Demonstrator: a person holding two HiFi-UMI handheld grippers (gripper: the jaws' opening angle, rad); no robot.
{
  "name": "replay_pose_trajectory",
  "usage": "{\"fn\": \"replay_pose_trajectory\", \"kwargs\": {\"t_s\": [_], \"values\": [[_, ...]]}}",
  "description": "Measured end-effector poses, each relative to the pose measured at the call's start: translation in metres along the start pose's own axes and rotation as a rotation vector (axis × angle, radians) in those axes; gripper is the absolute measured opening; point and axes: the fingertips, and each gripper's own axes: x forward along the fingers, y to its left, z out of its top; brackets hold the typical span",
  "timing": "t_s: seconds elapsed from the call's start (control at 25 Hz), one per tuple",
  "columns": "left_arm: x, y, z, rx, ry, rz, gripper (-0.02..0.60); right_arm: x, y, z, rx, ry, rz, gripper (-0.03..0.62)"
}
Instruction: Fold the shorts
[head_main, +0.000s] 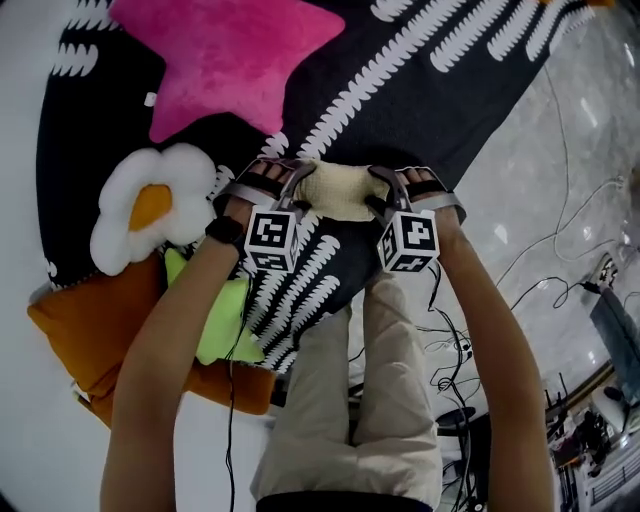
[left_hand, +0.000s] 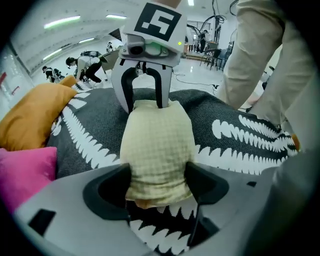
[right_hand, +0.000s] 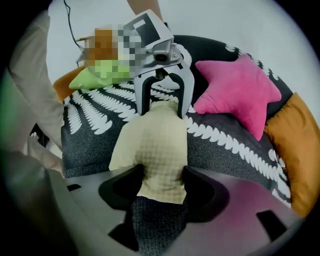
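The pale yellow waffle-weave shorts lie as a small folded bundle on the black bedspread with white leaf stripes. My left gripper holds the bundle's left end and my right gripper its right end, both pointing steeply down. In the left gripper view the shorts are pinched between the left gripper pads, with the right gripper facing it at the far end. In the right gripper view the shorts narrow between the right gripper pads, and the left gripper stands opposite.
A pink star pillow lies beyond the shorts. To the left sit a fried-egg pillow, a green pillow and an orange cushion. The person's legs stand at the bed's near edge. Cables trail on the floor at right.
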Motion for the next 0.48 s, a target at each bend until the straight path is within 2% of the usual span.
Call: {"fn": "replay_pose_trajectory", "kwargs": {"t_s": [0.16,0.24,0.36,0.48], "values": [[0.024,-0.013,-0.013,-0.045,-0.006,-0.037,0.362,0.024,0.005,-0.005,0.113,0.014,0.049,0.279],[0.022,-0.02,-0.016,-0.068,0.0,-0.03,0.362,0.009,-0.002,0.001,0.169,-0.018,0.028,0.368],[0.016,-0.024,-0.019,-0.09,0.022,-0.026,0.362,-0.022,-0.001,0.018,0.158,-0.054,0.022,0.329],[0.02,-0.019,-0.023,-0.078,0.04,-0.017,0.366,-0.006,0.023,0.012,0.09,-0.006,0.052,0.301]]}}
